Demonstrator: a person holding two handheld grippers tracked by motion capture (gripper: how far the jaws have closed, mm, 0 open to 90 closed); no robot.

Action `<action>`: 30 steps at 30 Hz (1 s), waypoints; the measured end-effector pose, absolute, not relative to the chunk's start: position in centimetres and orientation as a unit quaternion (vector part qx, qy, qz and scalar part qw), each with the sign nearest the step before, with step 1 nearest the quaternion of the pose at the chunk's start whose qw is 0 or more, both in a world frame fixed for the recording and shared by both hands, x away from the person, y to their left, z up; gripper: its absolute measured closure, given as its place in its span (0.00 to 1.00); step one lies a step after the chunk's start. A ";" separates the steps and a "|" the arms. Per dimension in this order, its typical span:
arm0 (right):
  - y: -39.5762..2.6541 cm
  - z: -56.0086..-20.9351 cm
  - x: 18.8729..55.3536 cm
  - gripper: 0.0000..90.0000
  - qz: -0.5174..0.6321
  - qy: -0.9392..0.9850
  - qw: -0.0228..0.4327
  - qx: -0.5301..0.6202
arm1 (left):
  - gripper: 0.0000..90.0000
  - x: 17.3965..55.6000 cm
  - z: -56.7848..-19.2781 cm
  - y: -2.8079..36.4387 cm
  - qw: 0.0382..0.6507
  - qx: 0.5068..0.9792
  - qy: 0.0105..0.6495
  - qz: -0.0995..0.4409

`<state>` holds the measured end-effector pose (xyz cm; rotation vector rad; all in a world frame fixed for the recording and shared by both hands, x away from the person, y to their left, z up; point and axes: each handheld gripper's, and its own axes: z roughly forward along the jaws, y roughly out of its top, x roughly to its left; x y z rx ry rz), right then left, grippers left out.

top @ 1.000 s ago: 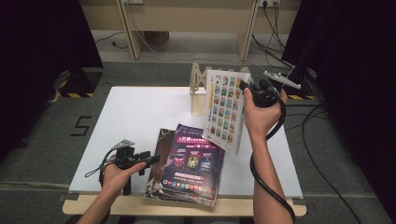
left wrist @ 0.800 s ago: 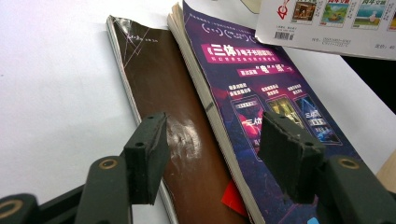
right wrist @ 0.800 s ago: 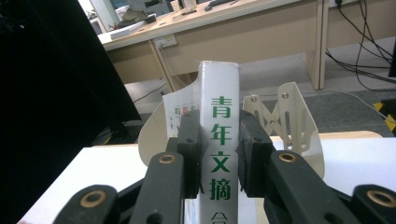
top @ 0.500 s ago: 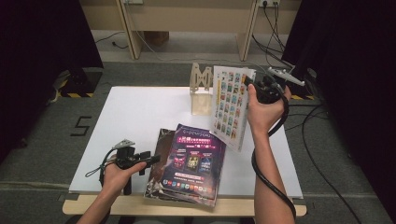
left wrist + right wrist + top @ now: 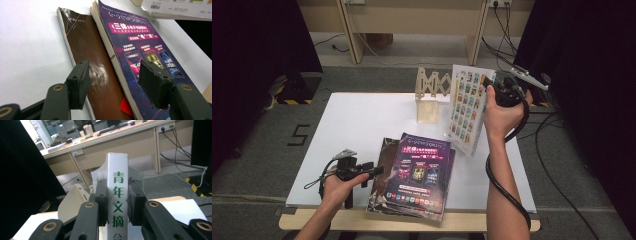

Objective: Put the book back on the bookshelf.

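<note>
Right tongs [image 5: 492, 92]: clenched on the spine of a white magazine [image 5: 467, 110], held upright in the air beside the wooden rack [image 5: 431, 97]
Left tongs [image 5: 374, 171]: released (jaws apart), low by the 2 stacked magazines [image 5: 417, 175]
Table [image 5: 357, 120]: white

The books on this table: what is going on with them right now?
A person works with a gripper in each hand. The right gripper is shut on the spine of a white book, held upright in the air beside the wooden rack. The left gripper hangs open at the edge of the stack of books lying flat on the white table.
</note>
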<state>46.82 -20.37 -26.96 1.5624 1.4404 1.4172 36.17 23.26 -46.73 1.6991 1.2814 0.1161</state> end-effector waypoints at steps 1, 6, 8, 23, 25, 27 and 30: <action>-20.6 -26.9 46.8 0.83 0.532 0.536 0.289 0.588 | 0.46 36.2 -46.7 23.2 0.484 0.698 0.526 0.047; -21.2 -26.8 46.9 0.83 0.531 0.529 0.294 0.593 | 0.46 36.2 -46.7 23.2 0.485 0.698 0.526 0.047; -21.3 -26.8 47.0 0.83 0.528 0.531 0.298 0.592 | 0.46 36.2 -46.7 23.2 0.484 0.698 0.526 0.048; -21.2 -26.4 47.6 0.83 0.514 0.534 0.320 0.590 | 0.46 36.2 -46.8 23.2 0.485 0.698 0.525 0.047; -21.1 -26.2 47.8 0.83 0.511 0.534 0.325 0.590 | 0.46 36.2 -46.8 23.2 0.485 0.698 0.525 0.046; -21.0 -26.1 48.1 0.83 0.512 0.534 0.326 0.588 | 0.46 36.2 -46.8 23.1 0.484 0.699 0.525 0.047; -20.7 -25.9 48.6 0.83 0.506 0.538 0.334 0.585 | 0.46 36.2 -46.8 23.1 0.485 0.699 0.524 0.046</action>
